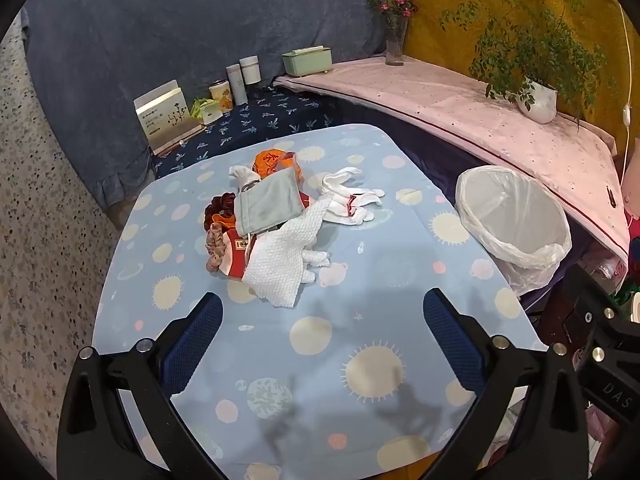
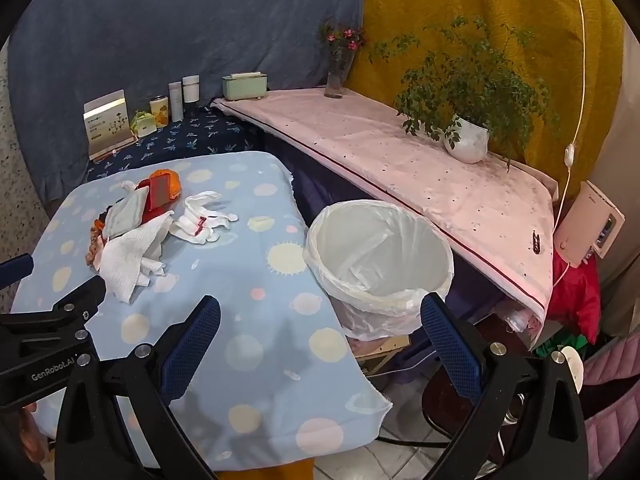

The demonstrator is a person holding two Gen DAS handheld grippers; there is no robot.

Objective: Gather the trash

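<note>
Trash pile (image 1: 268, 220) at frame centre on the bench (image 1: 360, 360), directly ahead of the left gripper (image 1: 322, 344); lined bin (image 2: 380, 264) ahead of the right gripper (image 2: 320, 348). Both grippers fully spread, empty; left nearer the pile.

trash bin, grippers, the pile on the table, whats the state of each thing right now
trash bin: upright, lined with a white bag, nothing in it
left gripper: open, holding nothing
right gripper: open, holding nothing
trash pile: heaped on the table, untouched
white gloves: lying flat beside the pile
green box: lid on
potted plant: upright on the pink shelf
</note>
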